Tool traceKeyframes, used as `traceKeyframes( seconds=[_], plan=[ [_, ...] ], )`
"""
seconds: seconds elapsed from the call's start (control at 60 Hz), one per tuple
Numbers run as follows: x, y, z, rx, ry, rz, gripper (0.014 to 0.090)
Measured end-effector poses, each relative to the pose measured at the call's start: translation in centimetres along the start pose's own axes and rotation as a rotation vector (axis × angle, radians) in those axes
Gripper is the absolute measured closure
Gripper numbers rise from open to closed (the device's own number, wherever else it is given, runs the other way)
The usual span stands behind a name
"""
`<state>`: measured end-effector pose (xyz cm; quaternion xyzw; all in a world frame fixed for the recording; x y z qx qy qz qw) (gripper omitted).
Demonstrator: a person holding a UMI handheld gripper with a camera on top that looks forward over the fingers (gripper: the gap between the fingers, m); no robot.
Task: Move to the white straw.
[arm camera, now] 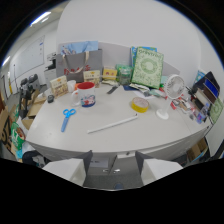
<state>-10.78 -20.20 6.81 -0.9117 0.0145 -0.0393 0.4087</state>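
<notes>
Lying on the white surface (150,135) well beyond the gripper (114,162), a white straw (112,124); jaws apart, holding nothing.

On the worktop (150,130), the straw (112,124) lies centre; scissors (67,118) left of it, tape roll (140,104) right-behind, mug (85,93) behind.
</notes>
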Motion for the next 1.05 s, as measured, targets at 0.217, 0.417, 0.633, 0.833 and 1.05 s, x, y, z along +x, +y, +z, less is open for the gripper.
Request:
traceKeyframes(
  seconds=[0.217,0.417,0.633,0.833,1.05],
  plan=[
    [1.3,-2.4,6.2,-0.025,-0.047,-0.032,0.0203],
    [1.8,-3.8,11.3,-0.051,-0.076,-0.037,0.0203],
    [1.8,-4.3,14.5,-0.078,-0.095,-0.041,0.0202],
    [1.7,-4.6,15.6,-0.091,-0.102,-0.045,0.0206],
    [1.9,-4.6,15.9,-0.094,-0.097,-0.040,0.0205]
  ],
)
